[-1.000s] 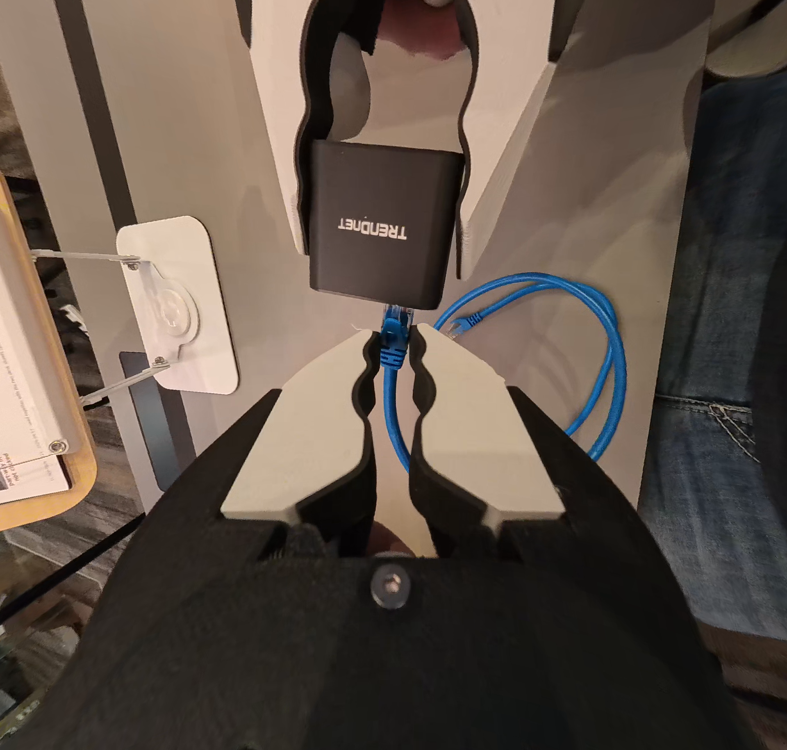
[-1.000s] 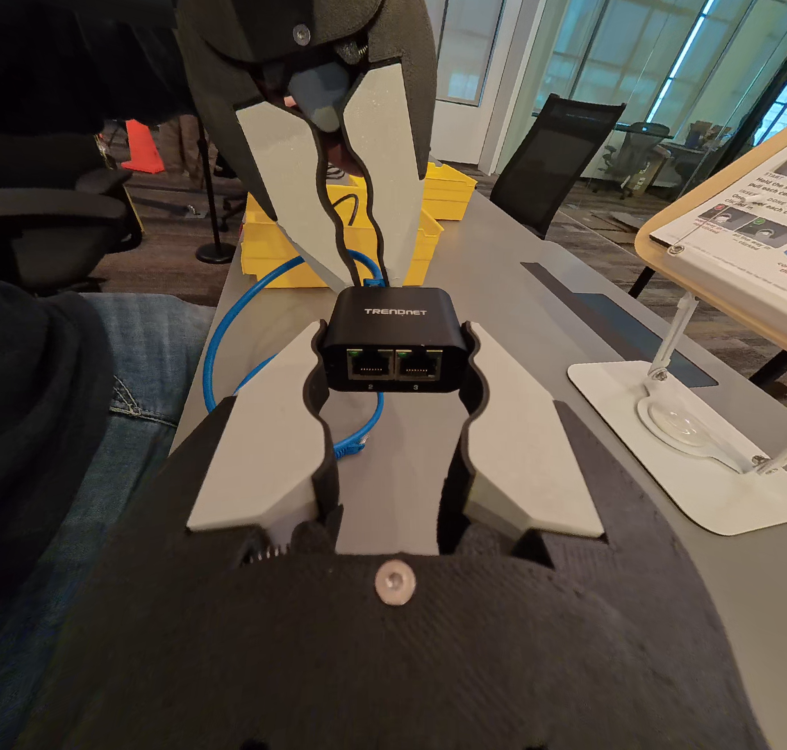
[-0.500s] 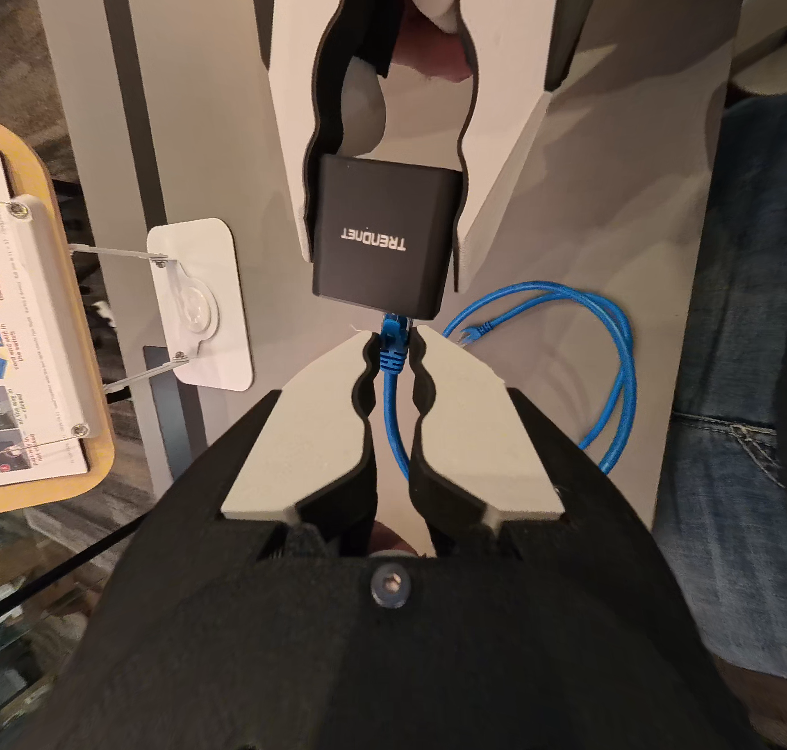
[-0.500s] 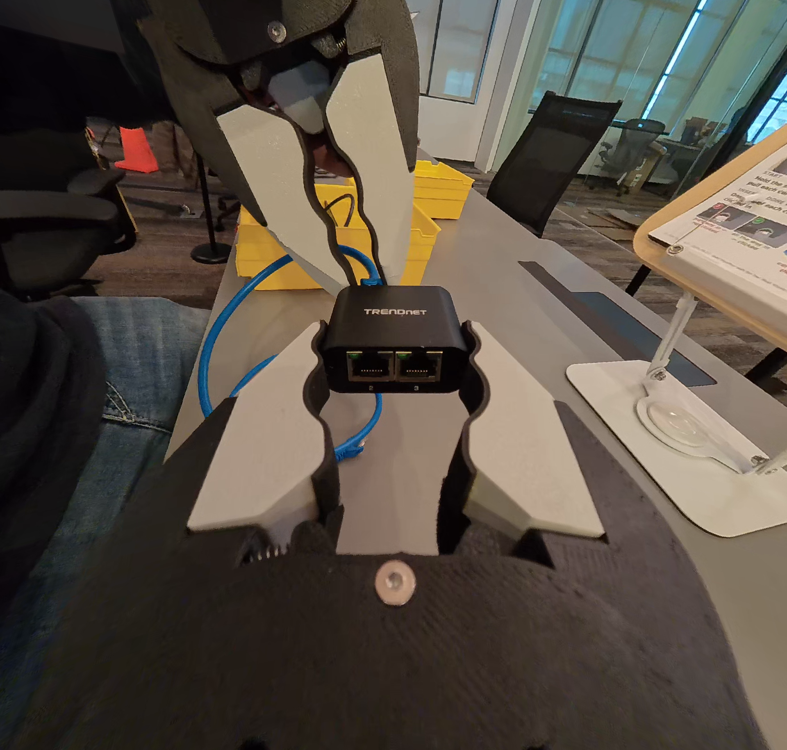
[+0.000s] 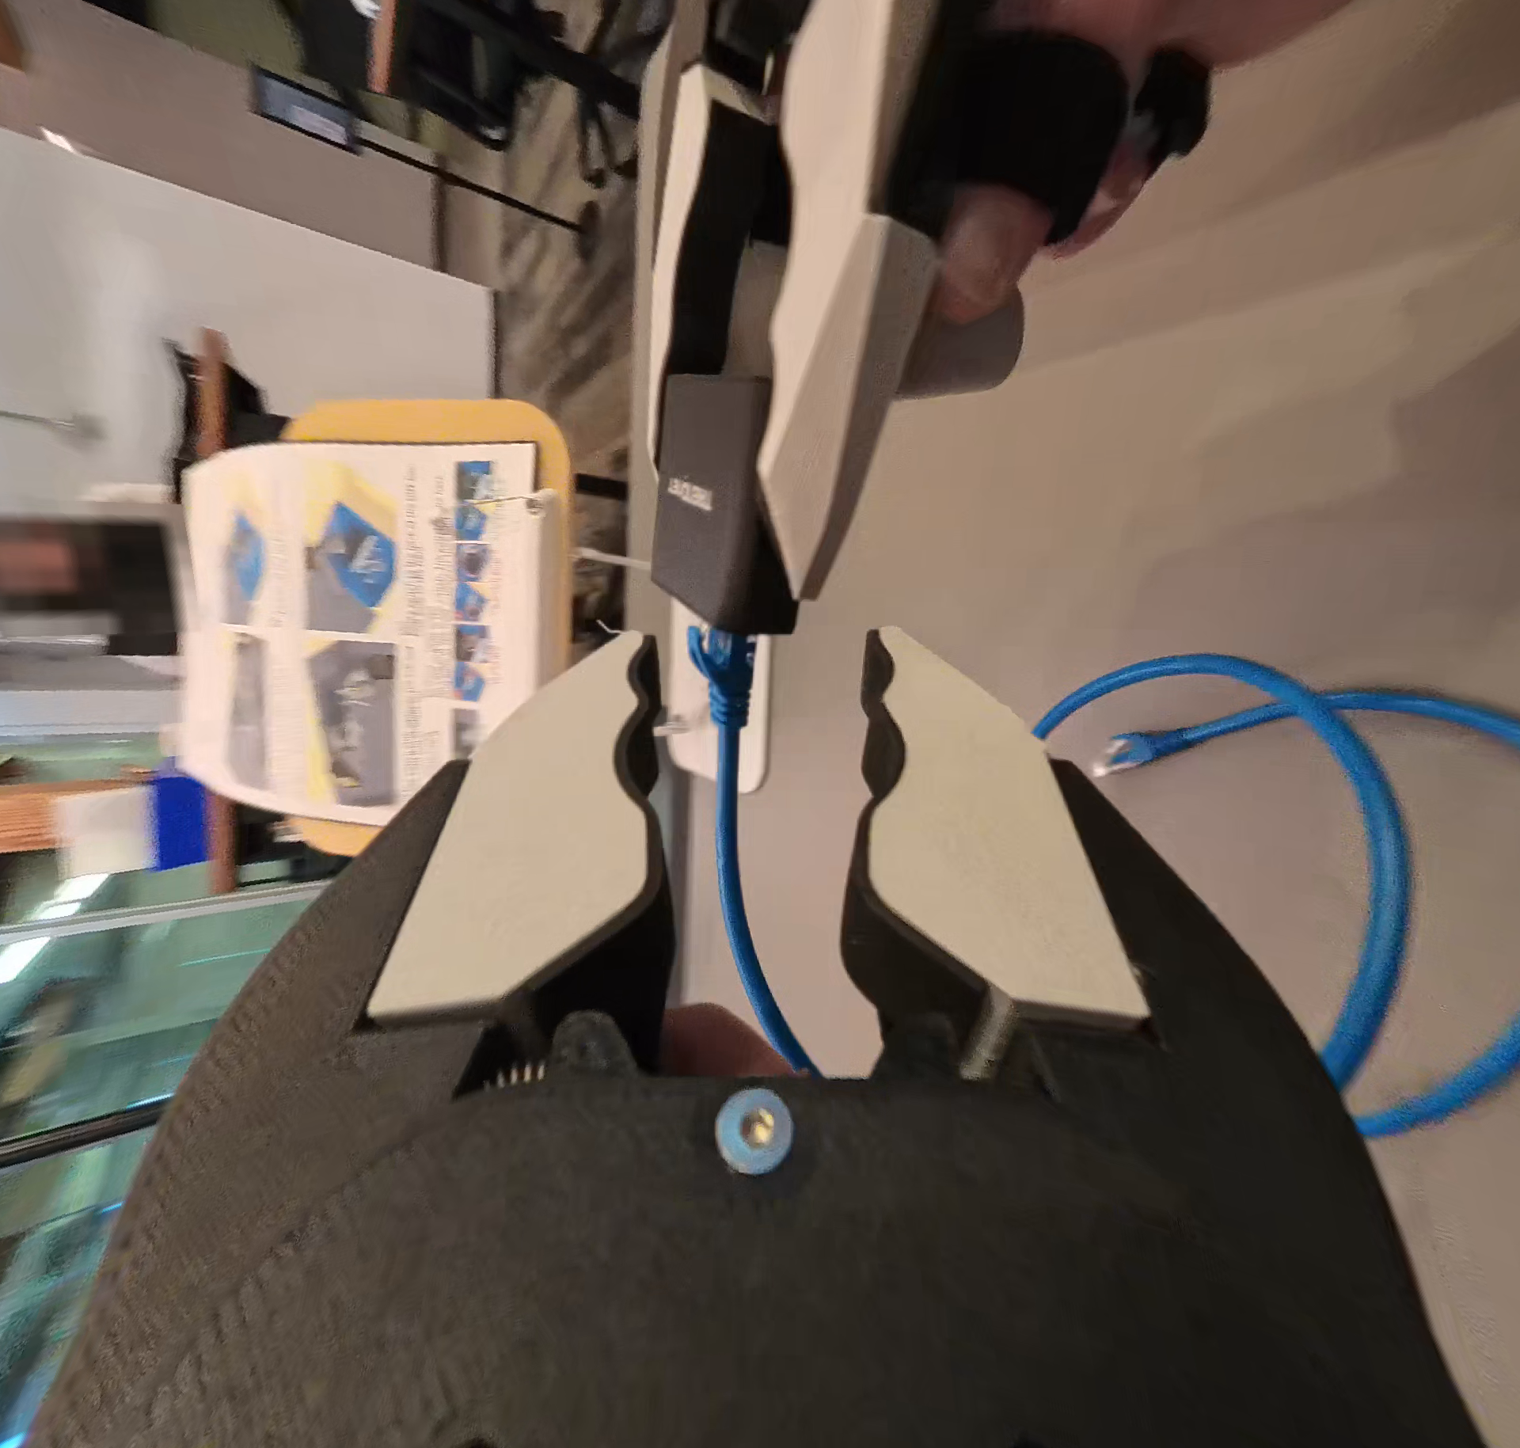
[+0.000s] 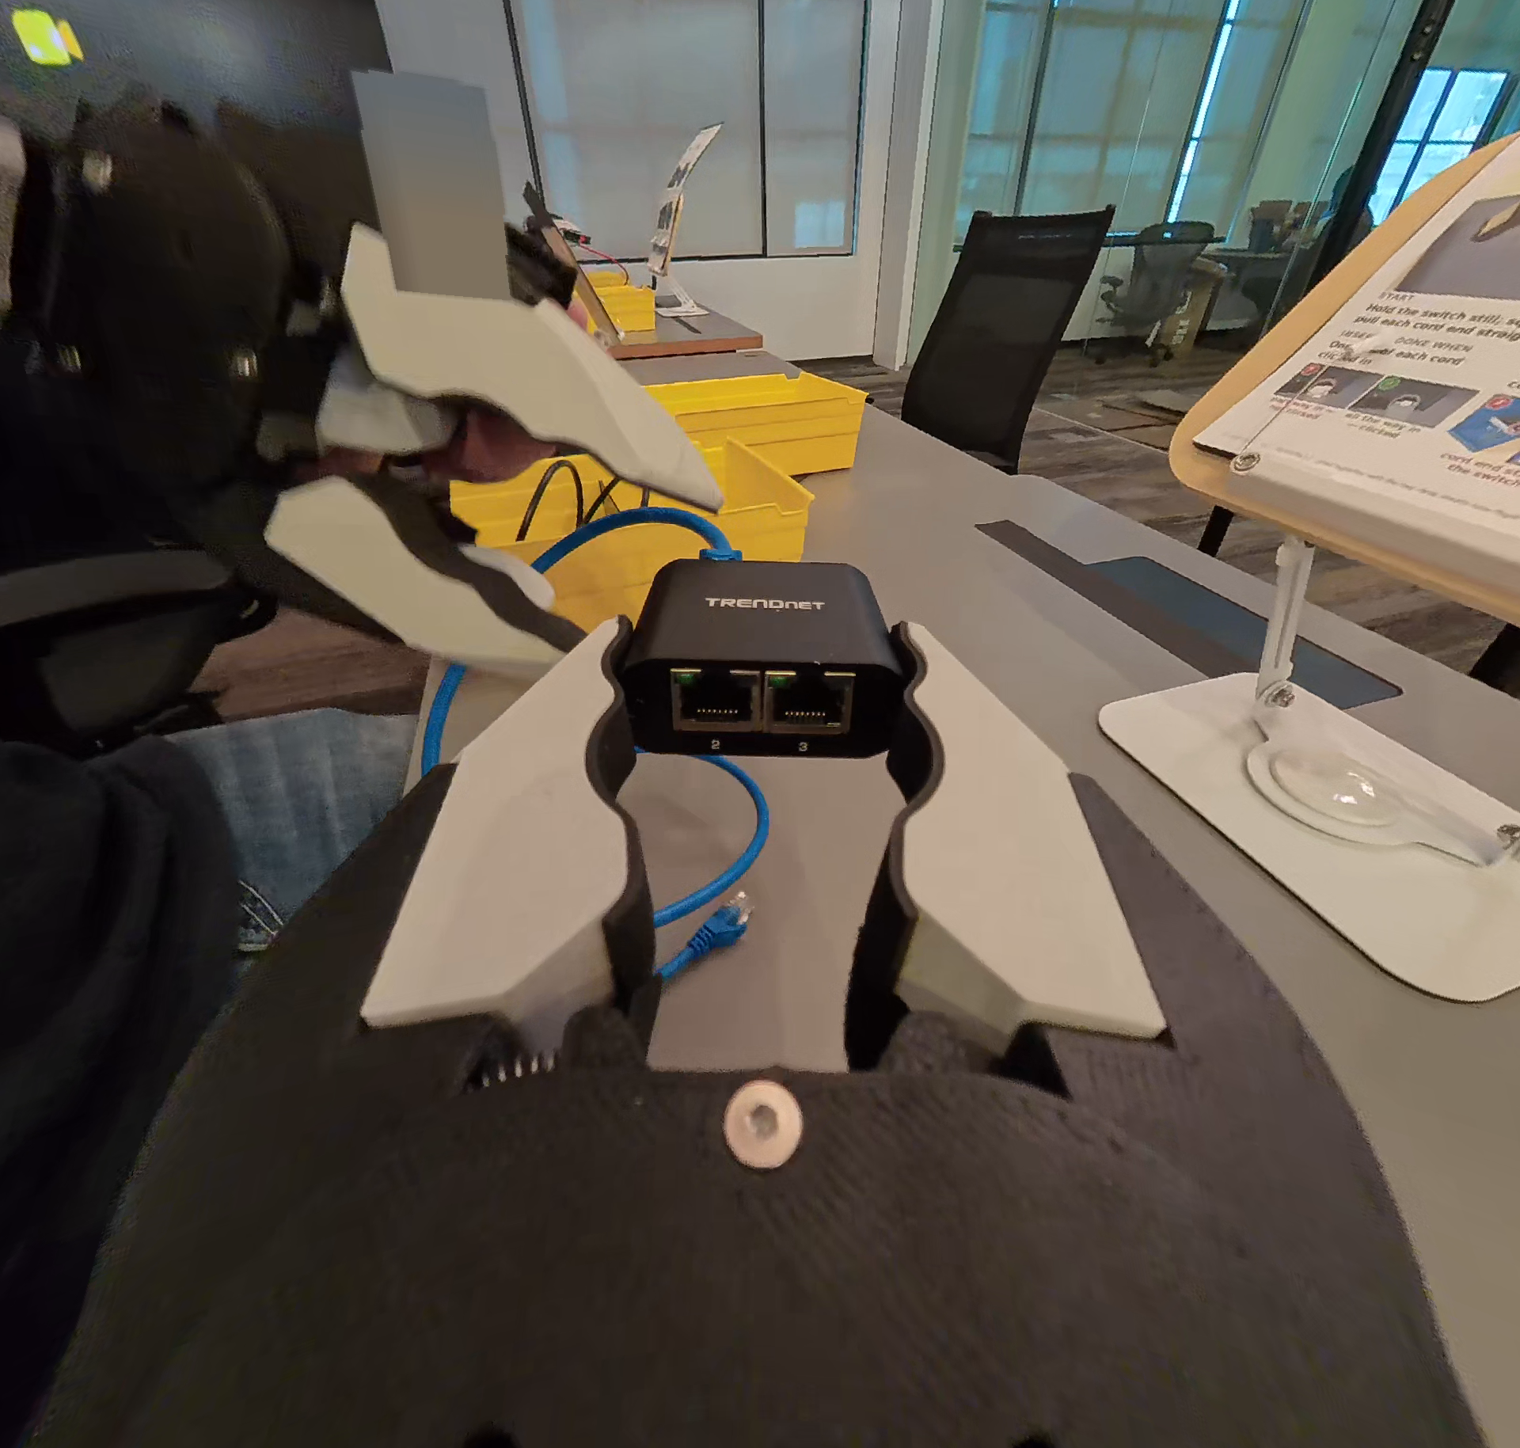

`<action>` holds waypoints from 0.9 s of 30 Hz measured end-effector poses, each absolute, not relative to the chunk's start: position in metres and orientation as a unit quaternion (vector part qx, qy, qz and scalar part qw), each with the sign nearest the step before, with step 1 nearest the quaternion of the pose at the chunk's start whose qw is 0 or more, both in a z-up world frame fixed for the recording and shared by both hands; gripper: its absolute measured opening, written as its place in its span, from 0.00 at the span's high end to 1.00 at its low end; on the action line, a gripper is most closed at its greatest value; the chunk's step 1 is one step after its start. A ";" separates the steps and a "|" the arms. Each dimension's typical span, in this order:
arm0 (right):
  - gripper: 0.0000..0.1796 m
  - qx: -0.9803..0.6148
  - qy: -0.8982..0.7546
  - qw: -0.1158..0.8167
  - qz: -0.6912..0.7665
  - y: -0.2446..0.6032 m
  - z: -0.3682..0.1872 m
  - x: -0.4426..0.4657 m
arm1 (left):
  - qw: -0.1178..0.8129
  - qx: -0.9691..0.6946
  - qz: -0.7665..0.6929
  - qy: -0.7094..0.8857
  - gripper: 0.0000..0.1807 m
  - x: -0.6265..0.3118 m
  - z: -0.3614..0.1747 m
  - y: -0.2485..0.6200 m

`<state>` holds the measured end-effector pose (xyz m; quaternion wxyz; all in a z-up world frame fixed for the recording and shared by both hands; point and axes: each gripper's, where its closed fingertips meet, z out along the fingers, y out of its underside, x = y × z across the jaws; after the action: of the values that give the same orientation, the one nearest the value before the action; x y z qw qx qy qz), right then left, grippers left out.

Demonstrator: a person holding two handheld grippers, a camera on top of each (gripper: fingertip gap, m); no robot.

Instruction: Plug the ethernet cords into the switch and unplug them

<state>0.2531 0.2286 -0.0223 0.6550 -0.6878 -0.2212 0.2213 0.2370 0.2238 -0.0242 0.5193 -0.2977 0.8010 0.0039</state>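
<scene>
partly hidden behind the switch (image 6: 761,656), cord (image 6: 625,532) plugs in.

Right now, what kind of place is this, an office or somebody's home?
Most likely an office or lab workspace: tall glass partition walls, black office chairs at long grey tables, and stacked yellow parts bins.

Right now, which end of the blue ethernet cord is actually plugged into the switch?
The end at the switch's back face, entering behind its top edge. The other end lies loose on the grey table, beneath the switch between the right gripper's fingers.
</scene>
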 end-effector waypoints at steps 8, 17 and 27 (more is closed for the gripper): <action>0.67 -0.710 -0.205 0.628 0.242 0.230 -0.026 0.238 | 0.599 -0.268 0.116 0.745 0.86 0.245 -0.033 0.245; 0.65 -0.607 -0.239 0.682 0.332 0.208 0.012 0.229 | 0.607 -0.288 -0.080 0.736 0.87 0.241 -0.006 0.227; 0.84 -0.519 -0.327 0.719 0.327 0.190 0.046 0.212 | 0.481 -0.262 -0.365 0.753 0.87 0.227 0.013 0.198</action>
<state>0.2117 0.1895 0.0458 0.7188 -0.5188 -0.3271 0.3273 0.2273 0.1975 0.0130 0.4806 -0.2617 0.7533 -0.3648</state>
